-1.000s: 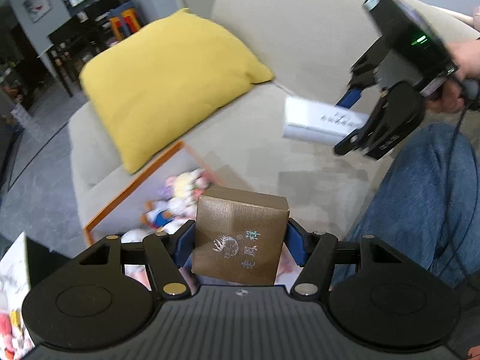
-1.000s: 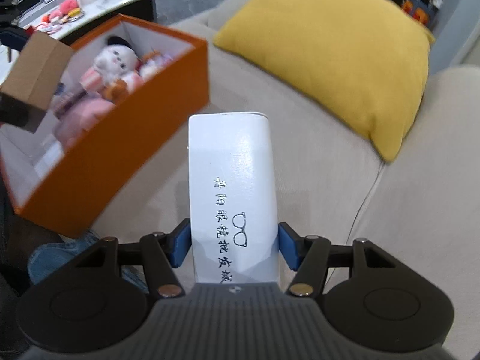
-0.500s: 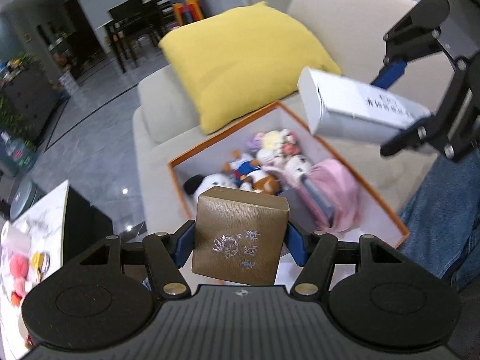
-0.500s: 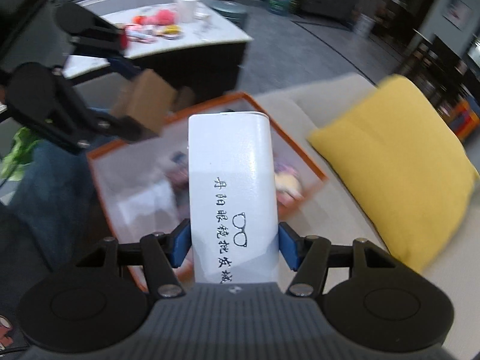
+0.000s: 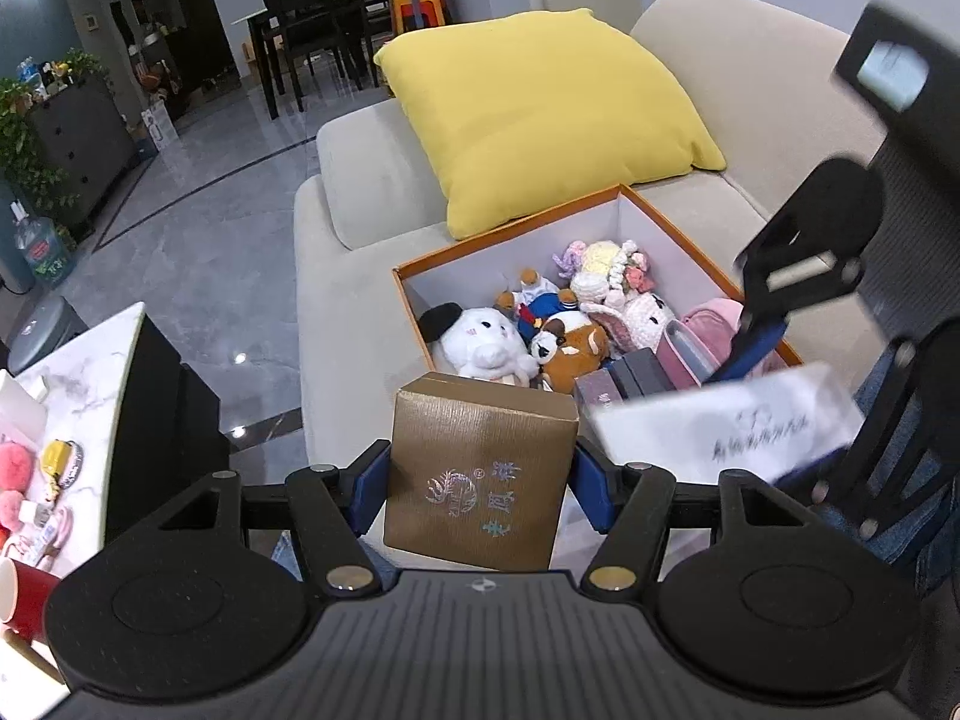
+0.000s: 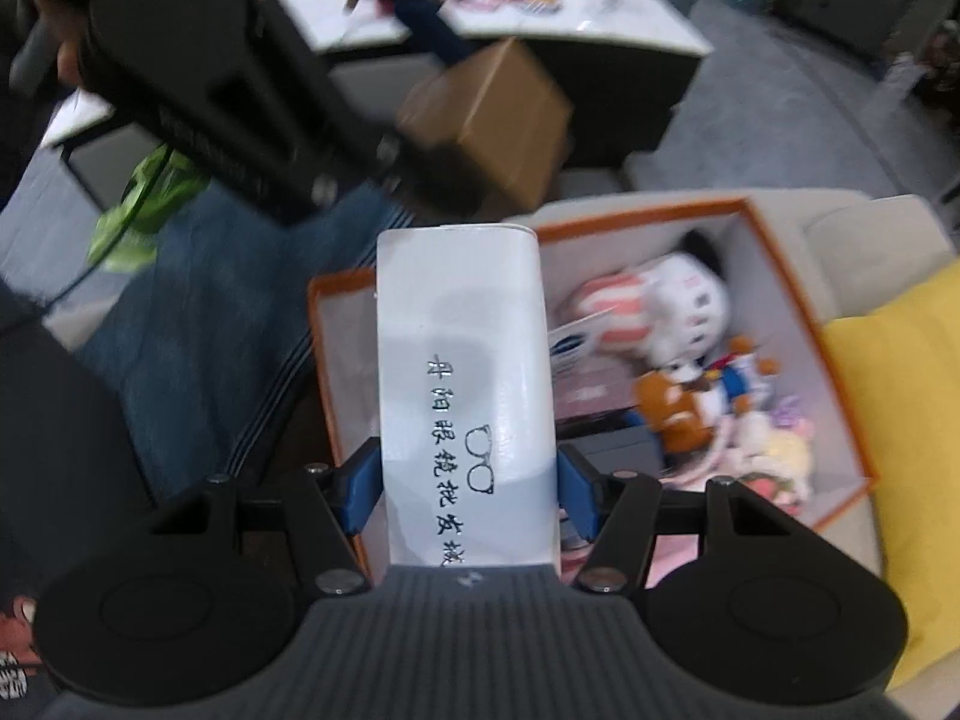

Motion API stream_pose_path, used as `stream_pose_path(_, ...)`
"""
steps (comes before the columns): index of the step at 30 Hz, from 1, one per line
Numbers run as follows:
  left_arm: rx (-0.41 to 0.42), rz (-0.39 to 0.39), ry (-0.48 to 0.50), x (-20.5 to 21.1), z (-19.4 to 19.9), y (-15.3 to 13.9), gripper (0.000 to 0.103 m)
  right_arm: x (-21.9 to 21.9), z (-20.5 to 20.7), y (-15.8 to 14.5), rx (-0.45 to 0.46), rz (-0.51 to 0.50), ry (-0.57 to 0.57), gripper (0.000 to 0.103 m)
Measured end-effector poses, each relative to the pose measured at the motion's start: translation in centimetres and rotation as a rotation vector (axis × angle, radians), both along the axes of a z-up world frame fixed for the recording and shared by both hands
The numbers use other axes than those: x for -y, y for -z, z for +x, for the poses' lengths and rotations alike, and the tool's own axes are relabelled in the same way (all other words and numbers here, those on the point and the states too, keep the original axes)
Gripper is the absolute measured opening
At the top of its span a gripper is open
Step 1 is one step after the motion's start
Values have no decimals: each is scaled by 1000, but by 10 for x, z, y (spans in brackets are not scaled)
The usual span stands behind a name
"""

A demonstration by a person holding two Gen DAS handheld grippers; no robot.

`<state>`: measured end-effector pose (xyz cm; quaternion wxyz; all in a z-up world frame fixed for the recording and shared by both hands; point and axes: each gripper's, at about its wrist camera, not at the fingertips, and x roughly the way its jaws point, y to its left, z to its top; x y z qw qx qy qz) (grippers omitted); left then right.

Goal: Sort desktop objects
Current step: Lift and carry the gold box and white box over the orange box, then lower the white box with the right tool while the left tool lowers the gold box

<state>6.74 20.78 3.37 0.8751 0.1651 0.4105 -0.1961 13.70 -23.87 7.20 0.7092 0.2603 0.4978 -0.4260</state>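
My left gripper (image 5: 480, 480) is shut on a small brown box (image 5: 480, 468) with silver print, held over the near edge of an orange storage box (image 5: 510, 231) on the sofa. The orange box (image 6: 840, 372) holds several plush toys (image 5: 480, 345), dark cases and a pink pouch (image 5: 714, 324). My right gripper (image 6: 468, 492) is shut on a white glasses case (image 6: 462, 384) with black lettering, held above the same box's near corner. That case (image 5: 726, 426) shows blurred at the right of the left wrist view. The brown box (image 6: 486, 120) shows in the right wrist view, upper middle.
A yellow cushion (image 5: 540, 114) leans on the beige sofa (image 5: 354, 276) behind the orange box. A marble-topped table (image 5: 66, 396) with small toys and a red mug (image 5: 18, 594) stands at the left. The person's jeans-clad leg (image 6: 198, 312) lies beside the box.
Both grippers swung toward the orange box. The glasses case came down from high on the right to just beside the brown box. Both holds are unchanged.
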Motion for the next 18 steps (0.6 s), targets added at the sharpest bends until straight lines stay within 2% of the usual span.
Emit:
stream_pose_path(8,-30,-41,50,2,2,15,73,17,7,38,-9,155,-77,62)
stream_pose_path(18,-49,-78,64,2,5,25,73,42,6,63,-7,325,-141,63)
